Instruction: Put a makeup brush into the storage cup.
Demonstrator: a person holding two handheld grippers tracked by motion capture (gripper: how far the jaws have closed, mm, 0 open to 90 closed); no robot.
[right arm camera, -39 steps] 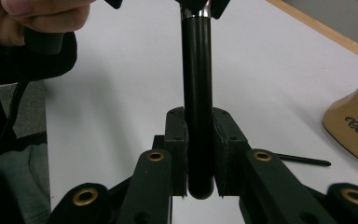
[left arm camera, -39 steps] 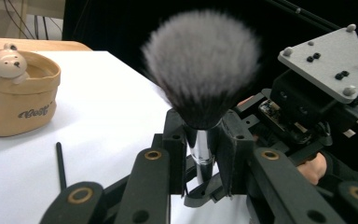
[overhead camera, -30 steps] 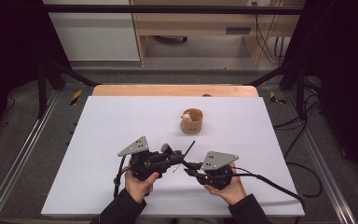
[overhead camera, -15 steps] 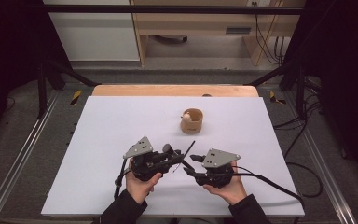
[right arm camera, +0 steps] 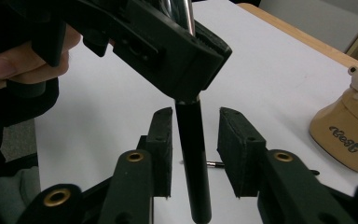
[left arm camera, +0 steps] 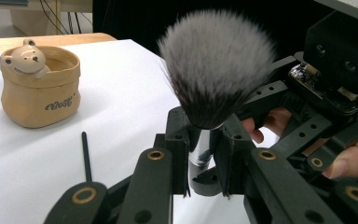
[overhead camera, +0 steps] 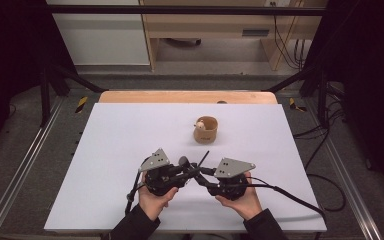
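Note:
A makeup brush with a fluffy grey-and-white head (left arm camera: pixel 216 70) and a chrome ferrule (left arm camera: pixel 200 147) stands between the jaws of my left gripper (left arm camera: pixel 205 135), which is shut on the ferrule. Its black handle (right arm camera: pixel 193 154) hangs between the pads of my right gripper (right arm camera: pixel 195 135). Those jaws have just been closing, and a thin gap still shows on each side of the handle. In the high view the left gripper (overhead camera: pixel 187 170) and right gripper (overhead camera: pixel 200 176) meet tip to tip near the table's front, with the brush head (overhead camera: pixel 183 161) above them.
A tan cup with a small bear on its rim (overhead camera: pixel 205 129) (left arm camera: pixel 39 86) (right arm camera: pixel 349 130) stands mid-table beyond the grippers. A thin black stick (overhead camera: pixel 203 158) (left arm camera: pixel 86 156) lies between them and the cup. The white table top (overhead camera: pixel 130 135) reaches left and right.
My left gripper has edged slightly to the right, toward the right gripper, with the brush in it. The right hand has stayed put.

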